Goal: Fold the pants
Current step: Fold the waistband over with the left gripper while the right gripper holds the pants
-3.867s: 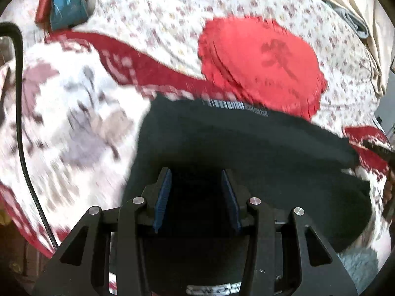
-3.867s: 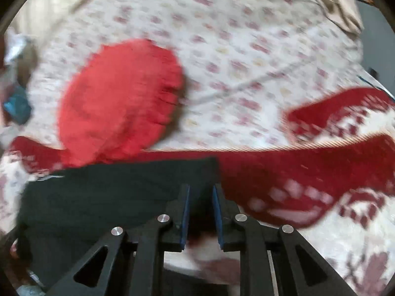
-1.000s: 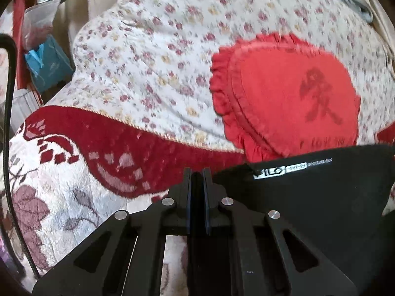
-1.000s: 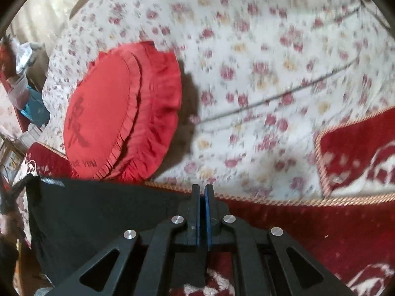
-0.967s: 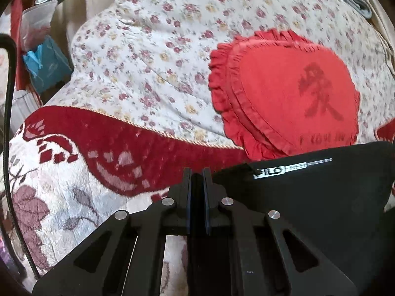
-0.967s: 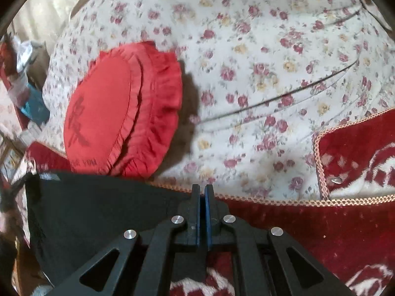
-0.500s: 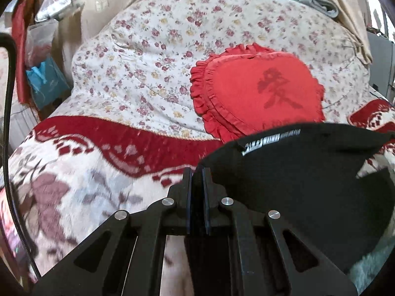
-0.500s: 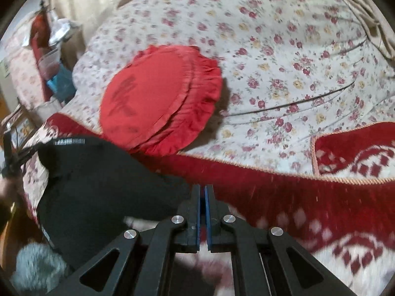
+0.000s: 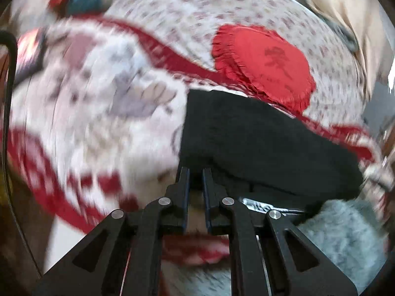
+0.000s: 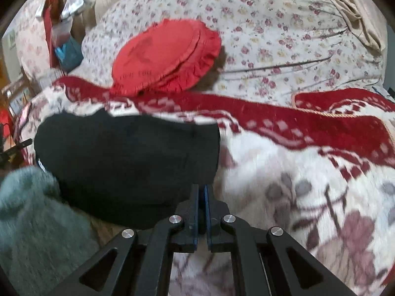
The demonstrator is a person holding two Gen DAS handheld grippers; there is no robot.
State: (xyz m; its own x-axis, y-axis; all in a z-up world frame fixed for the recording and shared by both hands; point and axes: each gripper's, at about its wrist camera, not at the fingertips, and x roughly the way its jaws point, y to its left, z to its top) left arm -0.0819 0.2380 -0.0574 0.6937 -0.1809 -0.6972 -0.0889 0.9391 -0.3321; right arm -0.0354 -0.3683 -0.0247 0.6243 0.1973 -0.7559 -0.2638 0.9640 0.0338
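Observation:
The black pants (image 9: 259, 143) lie folded over on the red-and-white blanket (image 9: 93, 113); they also show in the right wrist view (image 10: 128, 162). My left gripper (image 9: 195, 172) is slightly open at the pants' near left corner, with cloth just ahead of its tips. My right gripper (image 10: 202, 190) has its jaws almost together at the pants' near right edge; dark cloth shows between the pads. The left wrist view is blurred by motion.
A round red frilled cushion (image 10: 167, 56) lies beyond the pants on the floral bedspread (image 10: 284, 32). A grey fuzzy cloth (image 10: 32, 222) sits at the near edge by the pants. Clutter and a blue bag (image 10: 68, 51) stand at the far left.
Both grippers have come down and back towards the near edge, laying the held black pants over on the blanket. The left jaws have parted slightly.

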